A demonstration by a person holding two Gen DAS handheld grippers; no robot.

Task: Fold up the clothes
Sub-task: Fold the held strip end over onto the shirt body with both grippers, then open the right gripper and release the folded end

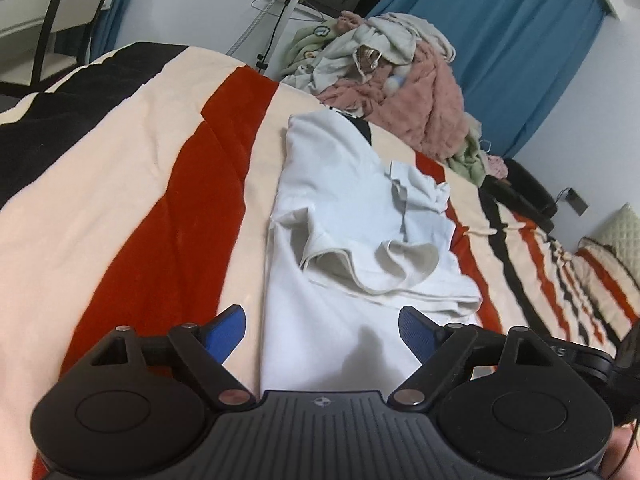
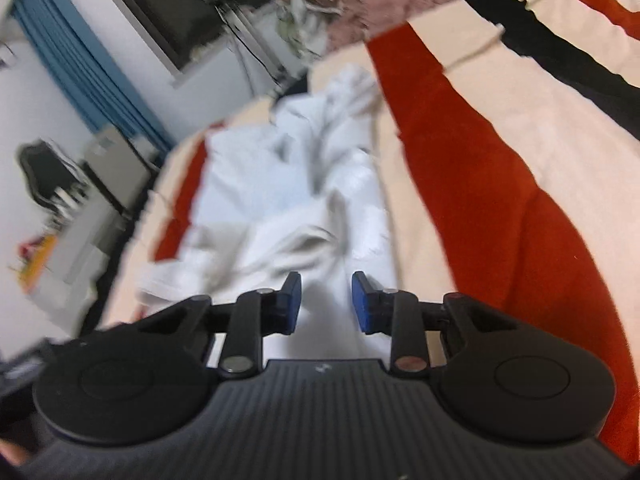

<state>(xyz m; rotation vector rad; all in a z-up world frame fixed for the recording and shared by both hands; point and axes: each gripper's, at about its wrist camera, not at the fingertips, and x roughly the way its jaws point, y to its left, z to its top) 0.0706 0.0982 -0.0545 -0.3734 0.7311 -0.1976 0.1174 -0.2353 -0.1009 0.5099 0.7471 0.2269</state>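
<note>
A white T-shirt (image 1: 340, 200) lies on the striped bed, partly folded lengthwise, with a sleeve bunched on top. My left gripper (image 1: 322, 330) is open and empty, its blue pads wide apart just above the shirt's near end. In the right wrist view the same shirt (image 2: 280, 200) looks blurred and rumpled. My right gripper (image 2: 326, 300) is open with a narrow gap between its pads, empty, over the shirt's near edge.
A cream, red and black striped blanket (image 1: 140, 200) covers the bed. A heap of pink, white and green laundry (image 1: 392, 80) sits beyond the shirt. Blue curtains (image 1: 520, 40), a stand (image 1: 280, 20) and a chair (image 2: 44, 176) stand around the bed.
</note>
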